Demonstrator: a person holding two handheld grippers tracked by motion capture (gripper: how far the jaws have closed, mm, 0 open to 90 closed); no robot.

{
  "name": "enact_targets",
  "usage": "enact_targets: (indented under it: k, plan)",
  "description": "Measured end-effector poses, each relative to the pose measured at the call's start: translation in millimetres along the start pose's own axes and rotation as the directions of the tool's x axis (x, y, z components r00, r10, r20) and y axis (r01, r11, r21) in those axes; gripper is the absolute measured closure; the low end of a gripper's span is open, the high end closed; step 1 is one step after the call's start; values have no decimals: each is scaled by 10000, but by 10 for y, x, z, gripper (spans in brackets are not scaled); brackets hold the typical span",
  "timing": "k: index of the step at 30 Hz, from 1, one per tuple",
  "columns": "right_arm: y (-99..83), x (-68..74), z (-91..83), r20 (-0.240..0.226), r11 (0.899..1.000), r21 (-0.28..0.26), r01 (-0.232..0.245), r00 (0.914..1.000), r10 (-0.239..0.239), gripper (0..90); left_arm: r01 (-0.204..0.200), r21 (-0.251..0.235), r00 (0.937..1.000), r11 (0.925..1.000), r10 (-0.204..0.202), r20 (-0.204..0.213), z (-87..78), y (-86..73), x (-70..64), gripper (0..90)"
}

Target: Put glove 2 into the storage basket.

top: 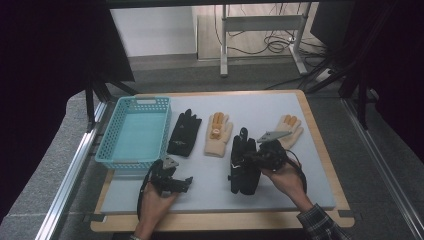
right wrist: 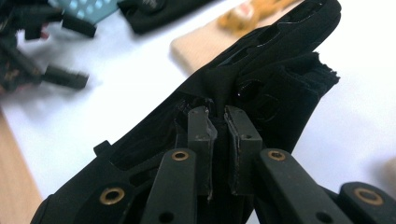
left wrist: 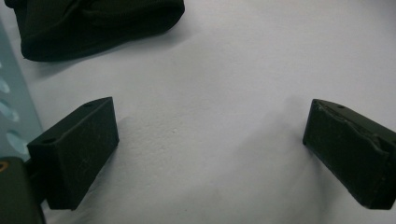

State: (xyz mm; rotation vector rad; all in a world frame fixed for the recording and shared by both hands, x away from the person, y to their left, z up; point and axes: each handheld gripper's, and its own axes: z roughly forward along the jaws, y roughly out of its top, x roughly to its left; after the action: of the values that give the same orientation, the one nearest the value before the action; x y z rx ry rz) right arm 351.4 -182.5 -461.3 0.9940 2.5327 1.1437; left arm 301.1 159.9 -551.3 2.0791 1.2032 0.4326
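Note:
A black glove lies near the middle of the white mat, and my right gripper is shut on a fold of it. In the right gripper view the jaws pinch the black fabric, which is lifted into a ridge. My left gripper stands open low over bare mat at the front left, its wide-apart jaws holding nothing. A second black glove lies flat just beyond it.
A blue plastic basket stands at the left of the mat. One beige glove lies between the two black ones, another at the right behind my right gripper. The mat rests on a wooden board.

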Motion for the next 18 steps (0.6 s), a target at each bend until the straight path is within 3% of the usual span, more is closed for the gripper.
enact_targets:
  k: [6, 12, 18]
  plan:
    - [-242, 56, 136, -89, 9995, 190, -240, 9997, 242, 803, -50, 46, 10000, 10000, 50, 0, -3, 1, 3, 36]
    - [-324, 88, 281, -221, 9992, 277, -297, 9993, 303, 792, -44, 47, 10000, 10000, 44, 2, -4, 0, 3, 36]
    - [-311, 64, 262, -58, 9999, 103, 12, 10000, -11, 605, -42, 46, 10000, 10000, 42, 3, -4, 0, 2, 36]
